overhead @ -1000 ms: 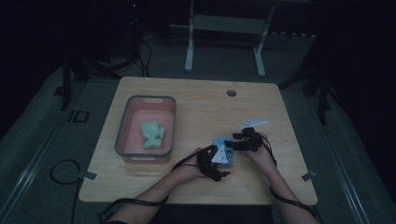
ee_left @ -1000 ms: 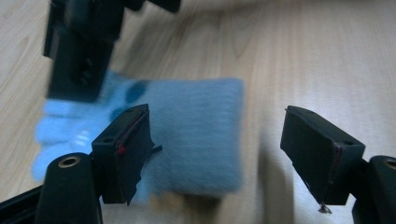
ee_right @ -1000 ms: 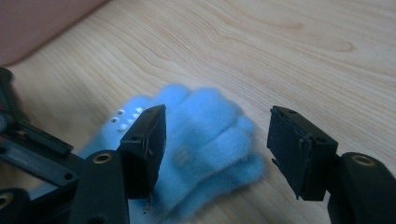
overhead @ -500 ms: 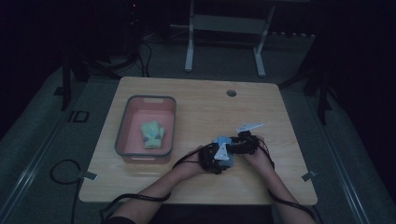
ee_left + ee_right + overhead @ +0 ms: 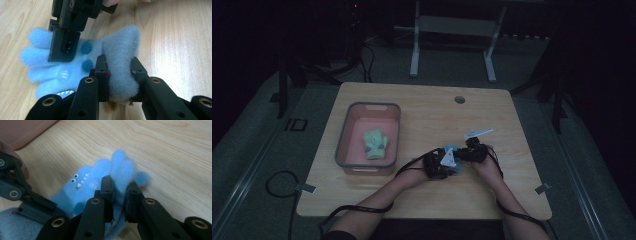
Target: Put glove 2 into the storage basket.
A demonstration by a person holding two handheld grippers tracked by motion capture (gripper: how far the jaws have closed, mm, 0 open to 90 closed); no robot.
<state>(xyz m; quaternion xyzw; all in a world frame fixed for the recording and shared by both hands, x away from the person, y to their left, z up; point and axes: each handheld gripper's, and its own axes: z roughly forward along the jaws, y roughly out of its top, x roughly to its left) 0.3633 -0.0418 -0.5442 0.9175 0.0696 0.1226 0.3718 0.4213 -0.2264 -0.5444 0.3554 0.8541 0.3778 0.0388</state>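
A fuzzy blue glove (image 5: 75, 67) with a small monster face lies on the wooden table (image 5: 412, 110) between both hands. My left gripper (image 5: 119, 62) is shut on its grey-blue cuff, and its jaws have just been closing. My right gripper (image 5: 120, 183) pinches one of the glove's fingers (image 5: 122, 167), its jaws also just closing on the fabric. In the high view the left gripper (image 5: 439, 167) and right gripper (image 5: 464, 155) meet near the table's front middle, with the glove (image 5: 451, 149) mostly covered by them. The right gripper (image 5: 65, 42) also shows over the glove's fingers in the left gripper view.
A pink bin (image 5: 343, 145) with a grey rim stands on the left half of the table and holds a green glove (image 5: 375, 144). A round cable hole (image 5: 459, 99) sits near the far edge. Cables trail off the table's front edge.
The left hand has edged slightly toward the right one over the blue glove. The right hand has held still.
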